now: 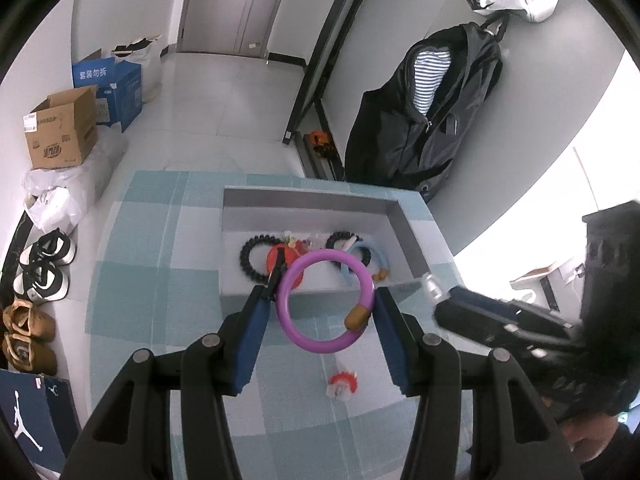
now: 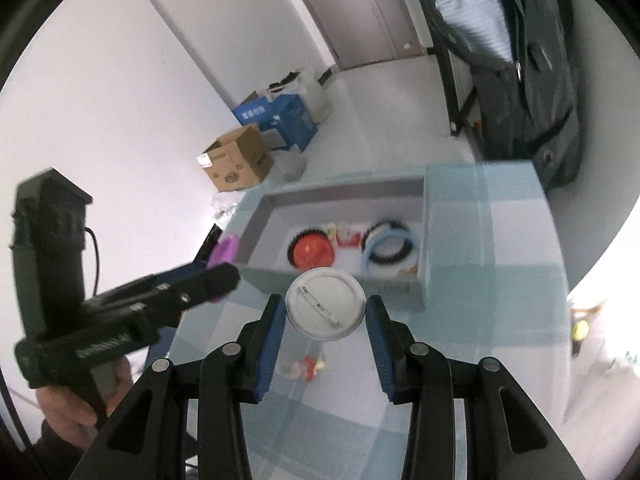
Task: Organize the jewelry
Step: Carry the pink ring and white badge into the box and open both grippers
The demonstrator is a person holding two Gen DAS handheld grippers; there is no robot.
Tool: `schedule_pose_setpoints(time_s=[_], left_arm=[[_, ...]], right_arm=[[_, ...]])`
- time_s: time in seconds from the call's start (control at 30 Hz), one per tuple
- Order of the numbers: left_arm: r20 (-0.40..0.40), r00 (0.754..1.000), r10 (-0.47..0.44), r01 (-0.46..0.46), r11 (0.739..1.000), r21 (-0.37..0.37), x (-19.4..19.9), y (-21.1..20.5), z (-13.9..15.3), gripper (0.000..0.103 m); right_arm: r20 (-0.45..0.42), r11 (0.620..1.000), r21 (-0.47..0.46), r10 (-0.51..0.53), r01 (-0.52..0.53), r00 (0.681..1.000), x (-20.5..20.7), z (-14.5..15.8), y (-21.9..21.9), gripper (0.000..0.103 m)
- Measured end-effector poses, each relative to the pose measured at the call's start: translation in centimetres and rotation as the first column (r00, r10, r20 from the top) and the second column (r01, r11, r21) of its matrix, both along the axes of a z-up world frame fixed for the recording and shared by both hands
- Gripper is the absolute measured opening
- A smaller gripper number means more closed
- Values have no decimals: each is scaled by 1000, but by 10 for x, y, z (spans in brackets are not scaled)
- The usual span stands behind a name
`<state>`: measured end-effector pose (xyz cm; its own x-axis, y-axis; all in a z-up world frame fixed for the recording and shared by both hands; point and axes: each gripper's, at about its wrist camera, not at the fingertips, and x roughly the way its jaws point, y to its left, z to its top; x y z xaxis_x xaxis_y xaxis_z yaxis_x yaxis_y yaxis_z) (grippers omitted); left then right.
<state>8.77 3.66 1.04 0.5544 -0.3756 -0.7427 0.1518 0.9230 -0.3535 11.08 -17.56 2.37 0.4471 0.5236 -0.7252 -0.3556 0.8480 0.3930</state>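
Note:
My left gripper [image 1: 320,300] is shut on a purple bangle [image 1: 296,332] with a brown bead, held just in front of the grey tray [image 1: 308,200]. My right gripper [image 2: 326,306] is shut on a round silver pin badge [image 2: 325,305], back side showing, in front of the tray's near wall [image 2: 332,286]. In the tray lie a black bead bracelet [image 1: 249,258], a red badge [image 2: 314,252], a light blue bangle [image 2: 386,240] and small charms. A small red and white bead bracelet [image 1: 341,386] lies on the checked cloth below the grippers.
The tray sits on a table with a blue checked cloth [image 1: 160,260]. Cardboard boxes [image 1: 62,128], shoes [image 1: 40,264] and bags stand on the floor at left. A black jacket [image 1: 432,108] hangs at the right. The right gripper shows in the left wrist view [image 1: 500,316].

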Motion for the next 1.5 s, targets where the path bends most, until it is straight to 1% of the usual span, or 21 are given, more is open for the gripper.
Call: schedule_pose_setpoints(time_s=[0.17,0.27,0.43,0.6,0.83,1.03,1.17,1.33,1.43,1.5], left_arm=[[-6,1000,-3,3,1000,-1,21,1,7,47],[-15,1000,-12,11,1000,-21,31,1,11,47],[-56,998,-23,21,999,-29,45,-3,3,47],[-97,994,-41,39,999,-28,62,-5,-9,47],[-131,990,-59,56,998,-29,76,-7,-20,47],[-149,986,-73,71,997,-19,81,-11,-26,47],[-152,986,-70,70,998,-3,82,-12,-28,47],[-155,985,-75,77,997,4,82,-14,-31,47],[-146,986,-83,83,997,-6,81,-13,-30,47],[-136,987,-82,83,997,1,80,-14,-29,48]], right_arm=[[20,999,29,14,-14,1000,20,25,-3,40],[36,999,16,34,-34,999,32,33,1,40],[50,997,-18,79,-78,996,60,38,11,40],[52,992,-45,116,-114,992,83,27,17,40],[2,993,-20,112,-112,994,104,4,15,40],[-18,992,-9,125,-125,992,111,-4,18,40],[-31,990,-23,135,-136,990,111,-10,20,40],[-50,993,-23,115,-117,992,114,-14,17,40],[-48,994,-24,110,-111,993,113,-14,17,41],[-48,993,-28,110,-111,993,112,-14,18,41]])
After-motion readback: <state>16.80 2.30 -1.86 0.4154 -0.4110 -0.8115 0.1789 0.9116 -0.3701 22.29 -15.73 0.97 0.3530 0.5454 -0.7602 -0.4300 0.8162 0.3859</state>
